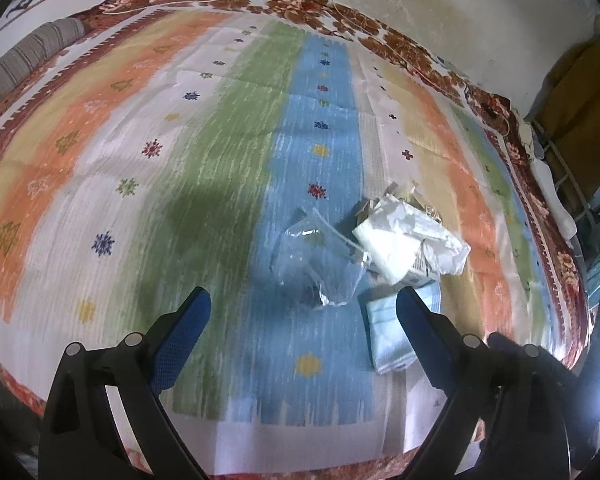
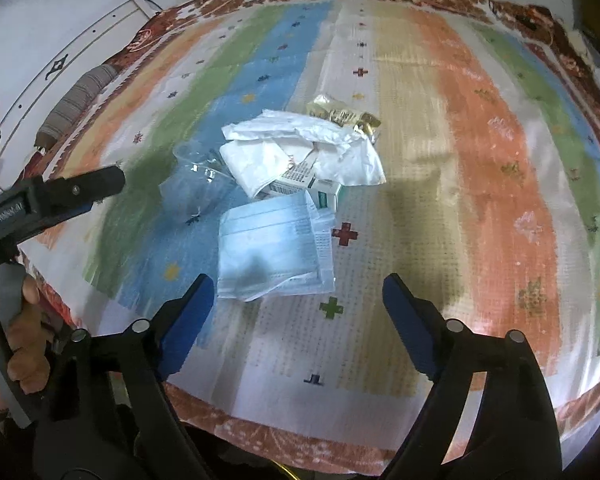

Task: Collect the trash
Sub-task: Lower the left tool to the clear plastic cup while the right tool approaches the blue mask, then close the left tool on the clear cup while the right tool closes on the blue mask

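A pile of trash lies on a striped bedspread [image 1: 228, 152]. It holds a clear plastic cup [image 1: 318, 262], crumpled white paper [image 1: 408, 236], a small printed box [image 2: 304, 184], a blue face mask [image 1: 388, 332] and a gold wrapper [image 2: 344, 114]. My left gripper [image 1: 304, 300] is open, just short of the cup, with its right finger over the mask. My right gripper [image 2: 298, 286] is open and empty, just short of the mask [image 2: 264, 248]. The cup [image 2: 198, 188] lies left of the paper [image 2: 300, 148] in the right wrist view.
The left gripper's body [image 2: 48, 196] and the hand holding it show at the left of the right wrist view. A grey bolster pillow [image 1: 24, 60] lies at the far left edge of the bed. A stained wall [image 1: 460, 4] stands behind it. Furniture [image 1: 580, 120] crowds the right side.
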A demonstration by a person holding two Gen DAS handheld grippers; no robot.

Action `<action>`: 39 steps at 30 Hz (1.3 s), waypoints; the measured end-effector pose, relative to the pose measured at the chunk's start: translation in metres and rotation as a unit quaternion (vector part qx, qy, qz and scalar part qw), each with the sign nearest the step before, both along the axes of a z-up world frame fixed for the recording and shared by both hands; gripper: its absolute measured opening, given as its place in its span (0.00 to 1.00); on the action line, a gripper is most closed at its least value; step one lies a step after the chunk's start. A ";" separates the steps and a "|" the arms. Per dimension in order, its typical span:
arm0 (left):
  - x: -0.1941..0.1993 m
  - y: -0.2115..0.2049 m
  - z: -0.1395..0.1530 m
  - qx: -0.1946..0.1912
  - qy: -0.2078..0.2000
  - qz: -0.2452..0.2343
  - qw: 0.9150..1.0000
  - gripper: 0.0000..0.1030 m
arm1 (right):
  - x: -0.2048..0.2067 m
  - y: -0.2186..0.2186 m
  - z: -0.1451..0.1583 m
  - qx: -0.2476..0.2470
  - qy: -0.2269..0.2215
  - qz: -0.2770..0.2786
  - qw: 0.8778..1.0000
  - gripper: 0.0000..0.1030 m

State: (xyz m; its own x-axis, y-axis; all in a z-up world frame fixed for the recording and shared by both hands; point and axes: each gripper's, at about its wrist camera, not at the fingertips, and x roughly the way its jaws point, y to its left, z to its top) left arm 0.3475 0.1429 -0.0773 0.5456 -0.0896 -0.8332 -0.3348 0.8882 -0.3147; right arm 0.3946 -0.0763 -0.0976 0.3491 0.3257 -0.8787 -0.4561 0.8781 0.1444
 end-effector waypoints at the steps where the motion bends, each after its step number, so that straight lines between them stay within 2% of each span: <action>1: 0.004 0.000 0.001 -0.002 0.002 -0.003 1.000 0.88 | 0.002 0.000 -0.003 0.000 0.003 0.001 1.000 0.75; 7: 0.030 0.004 0.007 -0.014 0.003 0.000 1.000 0.85 | 0.013 0.007 -0.013 -0.007 0.008 0.008 1.000 0.66; 13: 0.055 0.000 -0.008 0.005 0.056 -0.003 0.998 0.75 | 0.020 0.014 -0.029 -0.024 0.019 0.014 0.999 0.53; 15: 0.061 -0.002 -0.013 0.026 0.072 0.000 0.997 0.72 | 0.021 0.015 -0.035 -0.027 0.024 0.017 0.999 0.47; 20: 0.073 -0.006 -0.018 0.020 0.078 -0.013 0.997 0.64 | 0.023 0.017 -0.044 -0.029 0.031 0.021 0.999 0.42; 23: 0.079 -0.010 -0.019 0.023 0.077 -0.016 0.997 0.61 | 0.024 0.018 -0.046 -0.032 0.030 0.019 0.999 0.34; 27: 0.084 -0.016 -0.028 0.058 0.092 -0.023 0.994 0.48 | 0.022 0.020 -0.051 -0.043 0.028 0.005 0.999 0.30; 29: 0.084 -0.016 -0.034 0.047 0.098 -0.027 0.994 0.38 | 0.022 0.019 -0.051 -0.042 0.034 0.002 0.999 0.27; 31: 0.083 -0.016 -0.037 0.040 0.102 -0.028 0.994 0.24 | 0.023 0.018 -0.051 -0.039 0.040 0.001 0.998 0.21; 32: 0.082 -0.016 -0.037 0.040 0.102 -0.030 0.993 0.21 | 0.023 0.018 -0.052 -0.037 0.042 0.002 0.998 0.17; 33: 0.082 -0.017 -0.038 0.041 0.103 -0.033 0.993 0.14 | 0.023 0.018 -0.052 -0.036 0.046 0.004 0.998 0.12; 36: 0.079 -0.019 -0.035 0.052 0.099 -0.036 0.993 0.08 | 0.025 0.016 -0.051 -0.023 0.062 0.002 0.998 0.04; 39: 0.078 -0.019 -0.030 0.056 0.093 -0.038 0.993 0.06 | 0.029 0.010 -0.048 -0.001 0.080 -0.010 0.997 0.03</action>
